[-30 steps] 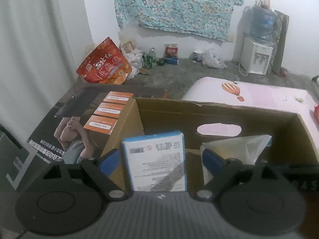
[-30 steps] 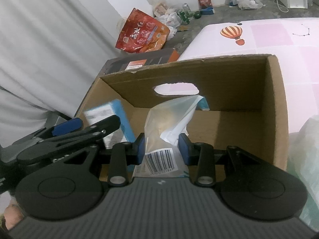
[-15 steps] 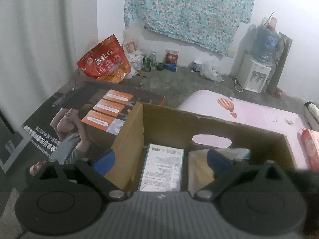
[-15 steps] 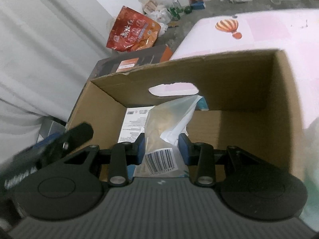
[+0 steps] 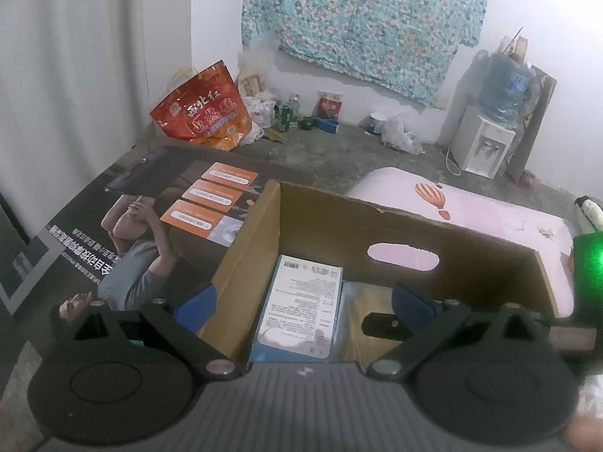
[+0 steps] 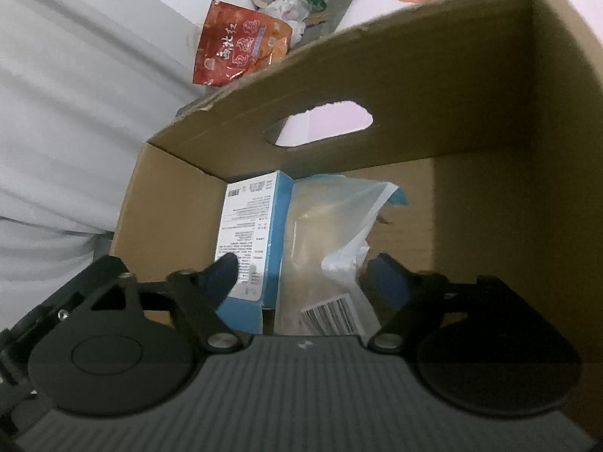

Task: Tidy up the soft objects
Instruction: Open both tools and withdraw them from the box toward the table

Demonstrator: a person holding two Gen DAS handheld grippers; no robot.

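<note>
Inside cardboard box [image 6: 181, 218], crumpled clear packet [image 6: 331, 233]

cardboard box [image 6: 490, 120]: plain brown
pack [image 6: 250, 233] left of the jaws' midline: blue edges, white face, black print
bag [image 6: 331, 233] between the jaws: clear, black-and-white barcode
pads [image 6: 386, 282]: blue
wall cloth [image 5: 361, 19]: teal floral
sack [image 5: 205, 113]: red-orange

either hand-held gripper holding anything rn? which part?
No. The right hand-held gripper has just opened; the clear bag sits loose between its fingers. The left hand-held gripper is open, empty.
</note>
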